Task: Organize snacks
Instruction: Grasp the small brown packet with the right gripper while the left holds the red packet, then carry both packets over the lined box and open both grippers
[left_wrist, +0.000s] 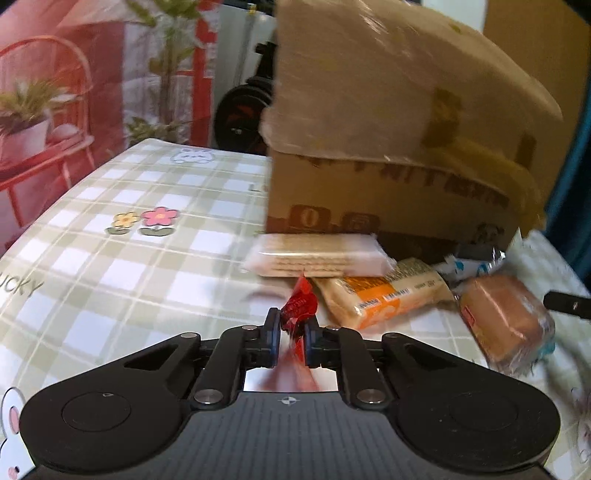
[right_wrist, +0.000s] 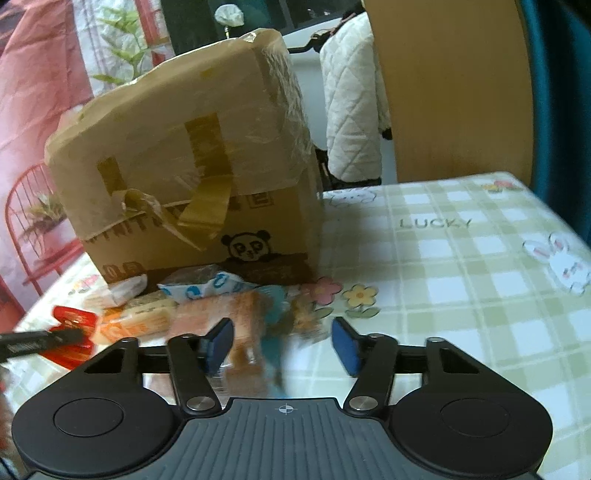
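The left gripper (left_wrist: 291, 328) is clenched on a red candy wrapper (left_wrist: 300, 306); the right gripper (right_wrist: 282, 341) is half open around a bread packet (right_wrist: 243, 317), no clear contact, box (right_wrist: 184, 166) beyond

We see a table in a green checked cloth (right_wrist: 461, 266), a wooden panel (right_wrist: 450, 92) behind — and a red-printed curtain (left_wrist: 74, 74) far left.

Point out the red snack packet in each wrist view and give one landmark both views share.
Left wrist view: the red snack packet sits low in the centre, pinched in the left claw.
Right wrist view: red snack packet at the far left edge, behind a dark claw finger.
Shared landmark: the taped cardboard box.
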